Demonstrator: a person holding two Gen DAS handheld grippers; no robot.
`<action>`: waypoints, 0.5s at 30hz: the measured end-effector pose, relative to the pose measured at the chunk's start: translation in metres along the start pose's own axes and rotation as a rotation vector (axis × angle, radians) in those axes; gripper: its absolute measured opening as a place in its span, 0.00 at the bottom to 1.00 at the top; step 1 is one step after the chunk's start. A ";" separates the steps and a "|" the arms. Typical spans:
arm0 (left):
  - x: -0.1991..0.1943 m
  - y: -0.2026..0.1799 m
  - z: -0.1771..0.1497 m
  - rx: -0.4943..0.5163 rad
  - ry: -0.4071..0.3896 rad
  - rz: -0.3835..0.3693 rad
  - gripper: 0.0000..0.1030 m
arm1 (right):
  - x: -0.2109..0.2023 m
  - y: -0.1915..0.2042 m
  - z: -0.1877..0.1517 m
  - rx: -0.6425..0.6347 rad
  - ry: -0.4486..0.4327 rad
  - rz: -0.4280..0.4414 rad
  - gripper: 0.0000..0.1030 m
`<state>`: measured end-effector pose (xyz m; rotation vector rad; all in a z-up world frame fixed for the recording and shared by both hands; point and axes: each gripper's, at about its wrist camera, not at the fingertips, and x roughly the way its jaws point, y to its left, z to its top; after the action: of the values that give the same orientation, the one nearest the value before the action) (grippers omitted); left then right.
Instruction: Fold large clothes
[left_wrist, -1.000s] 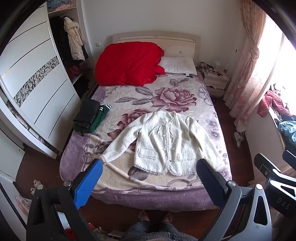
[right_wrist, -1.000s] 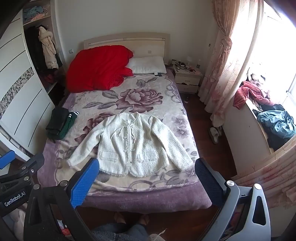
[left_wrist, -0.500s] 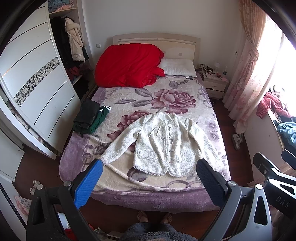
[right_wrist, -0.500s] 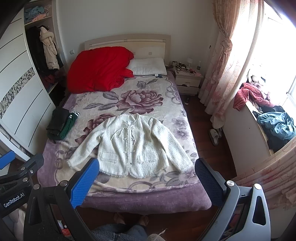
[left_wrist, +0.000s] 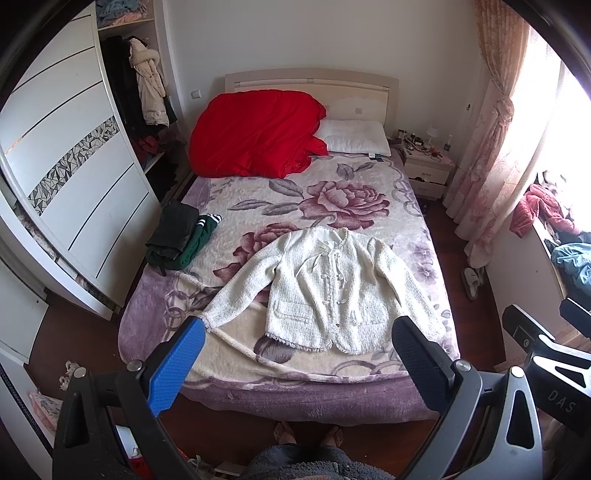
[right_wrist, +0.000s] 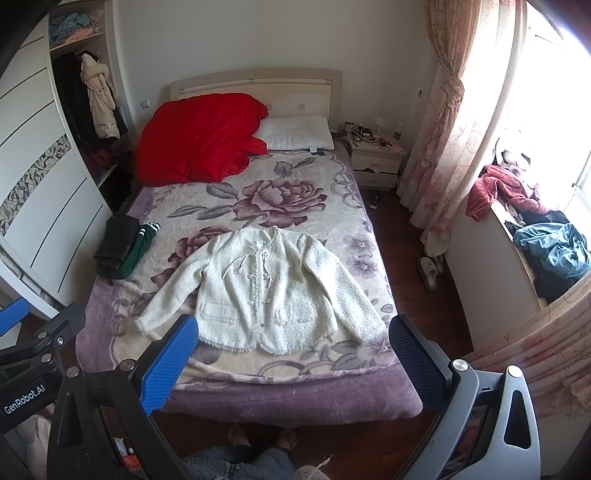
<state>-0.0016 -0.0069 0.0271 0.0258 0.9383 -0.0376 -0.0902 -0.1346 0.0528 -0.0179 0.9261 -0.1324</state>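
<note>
A white fuzzy cardigan (left_wrist: 332, 291) (right_wrist: 264, 291) lies flat and face up on the flowered bed blanket (left_wrist: 332, 199) (right_wrist: 284, 195), both sleeves spread out to the sides. My left gripper (left_wrist: 297, 332) hovers well above the foot of the bed, wide open, with nothing between its fingers. My right gripper (right_wrist: 293, 330) is held beside it at the same height, also wide open and empty. Neither touches the cardigan.
A folded dark and green pile (left_wrist: 181, 240) (right_wrist: 123, 245) rests at the bed's left edge. A red duvet (left_wrist: 255, 134) and a pillow (left_wrist: 356, 140) lie at the headboard. A white wardrobe (left_wrist: 74, 184) stands left; a nightstand (right_wrist: 375, 160), curtains and a clothes heap (right_wrist: 546, 240) stand right. The person's feet (left_wrist: 306, 434) are at the bed's foot.
Both views have tilted slightly so the bed sits a little lower in frame. The cardigan has not moved and both grippers stay open.
</note>
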 end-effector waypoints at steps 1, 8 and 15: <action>0.000 -0.001 0.000 0.000 -0.001 0.000 1.00 | 0.000 0.000 0.000 0.000 -0.001 -0.001 1.00; -0.001 -0.002 0.002 0.003 -0.006 0.000 1.00 | -0.003 0.000 0.000 0.000 -0.003 0.000 1.00; -0.002 -0.003 0.001 0.003 -0.007 -0.001 1.00 | -0.006 0.000 -0.003 -0.001 -0.004 0.000 1.00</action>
<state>-0.0016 -0.0097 0.0294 0.0280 0.9309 -0.0401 -0.0960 -0.1340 0.0555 -0.0186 0.9223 -0.1316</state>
